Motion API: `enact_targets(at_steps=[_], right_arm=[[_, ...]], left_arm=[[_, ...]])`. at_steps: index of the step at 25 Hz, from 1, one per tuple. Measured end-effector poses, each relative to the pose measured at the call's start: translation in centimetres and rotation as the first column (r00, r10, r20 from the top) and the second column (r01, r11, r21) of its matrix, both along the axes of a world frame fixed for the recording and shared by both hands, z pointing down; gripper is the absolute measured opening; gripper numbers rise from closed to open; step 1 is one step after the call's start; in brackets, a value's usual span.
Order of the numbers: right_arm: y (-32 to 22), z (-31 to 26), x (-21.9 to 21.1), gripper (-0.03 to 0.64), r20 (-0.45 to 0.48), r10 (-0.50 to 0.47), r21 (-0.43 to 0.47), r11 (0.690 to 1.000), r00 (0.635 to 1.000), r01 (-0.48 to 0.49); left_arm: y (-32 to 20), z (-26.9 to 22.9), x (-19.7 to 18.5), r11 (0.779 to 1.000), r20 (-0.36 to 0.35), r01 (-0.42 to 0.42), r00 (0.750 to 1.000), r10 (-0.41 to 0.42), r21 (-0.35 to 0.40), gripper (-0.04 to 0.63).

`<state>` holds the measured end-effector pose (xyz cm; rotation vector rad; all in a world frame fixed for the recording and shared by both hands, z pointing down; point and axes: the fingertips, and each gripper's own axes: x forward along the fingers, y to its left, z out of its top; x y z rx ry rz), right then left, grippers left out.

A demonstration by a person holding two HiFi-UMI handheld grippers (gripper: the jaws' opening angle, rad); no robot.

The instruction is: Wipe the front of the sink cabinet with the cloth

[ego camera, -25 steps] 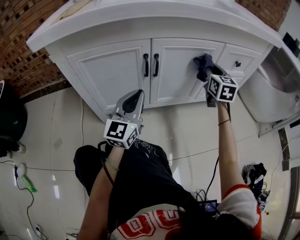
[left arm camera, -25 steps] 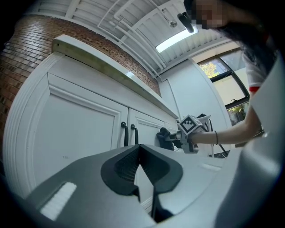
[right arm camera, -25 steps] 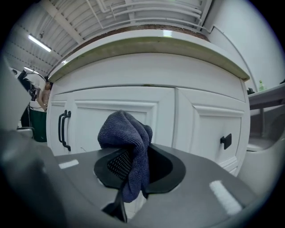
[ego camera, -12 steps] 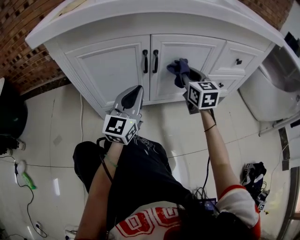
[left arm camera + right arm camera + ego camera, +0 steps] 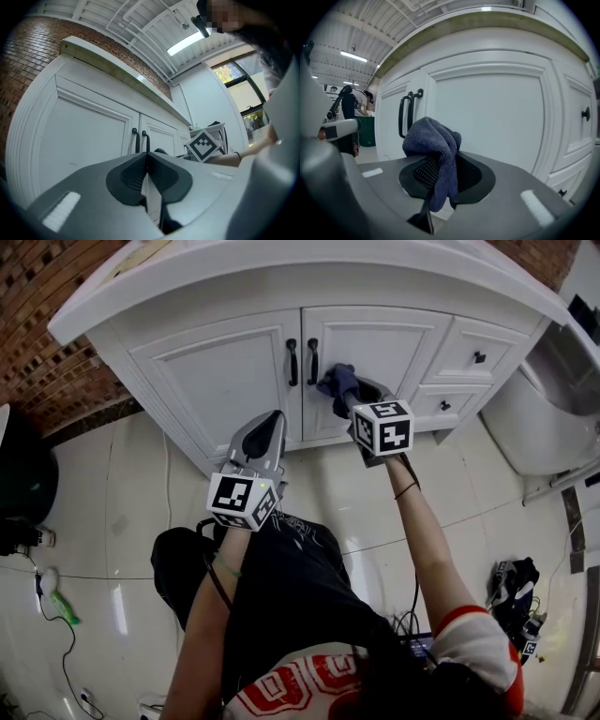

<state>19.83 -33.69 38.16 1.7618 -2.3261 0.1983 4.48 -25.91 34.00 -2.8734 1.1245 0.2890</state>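
Observation:
The white sink cabinet [image 5: 225, 381] has two doors with black handles [image 5: 302, 360] and drawers at the right. My right gripper [image 5: 349, 392] is shut on a dark blue cloth [image 5: 337, 382], pressed against the right door just right of the handles. In the right gripper view the cloth [image 5: 436, 150] bunches between the jaws in front of the door panel [image 5: 497, 117]. My left gripper [image 5: 267, 432] hangs shut and empty below the left door, away from the cabinet front; its jaws [image 5: 146, 161] meet with nothing between them.
A white toilet [image 5: 553, 399] stands at the right of the cabinet. Brick wall [image 5: 47, 343] runs at the left. A dark bin [image 5: 19, 474] sits at the far left, with cables and small items on the glossy tile floor [image 5: 112, 540].
My right gripper with the cloth has swept left across the right door, from near the drawers to just beside the handles. The left gripper has stayed put.

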Motion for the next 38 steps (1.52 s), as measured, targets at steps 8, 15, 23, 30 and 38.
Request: enact_targets(at_steps=[8,15,23,30,38], right_arm=[[1.1,1.1,10.7,0.078,-0.066,0.182,-0.030,0.982,0.981,-0.185],[2.5,1.5,17.8,0.078,-0.072,0.296,-0.045,0.953,0.952,-0.300],[3.5,3.2,16.6,0.078,0.008,0.297,-0.083,0.952,0.955,-0.295],[1.4,7.8,1.2,0.078,-0.003,0.006,-0.142,0.990,1.000,-0.006],[0.0,9.1,-4.2,0.078,0.037,-0.061,-0.158,0.985,0.997,0.066]], left_arm=[[0.1,0.4,0.3,1.000,0.022,-0.008,1.000,0.008,0.000,0.000],[0.3,0.5,0.7,1.000,0.044,-0.018,0.999,0.018,0.003,0.000],[0.1,0.6,0.7,1.000,0.053,-0.018,0.998,0.018,-0.003,0.000],[0.2,0.4,0.9,1.000,0.063,-0.020,0.998,0.020,0.004,0.000],[0.0,0.4,0.2,1.000,0.038,-0.003,0.999,0.003,-0.001,0.000]])
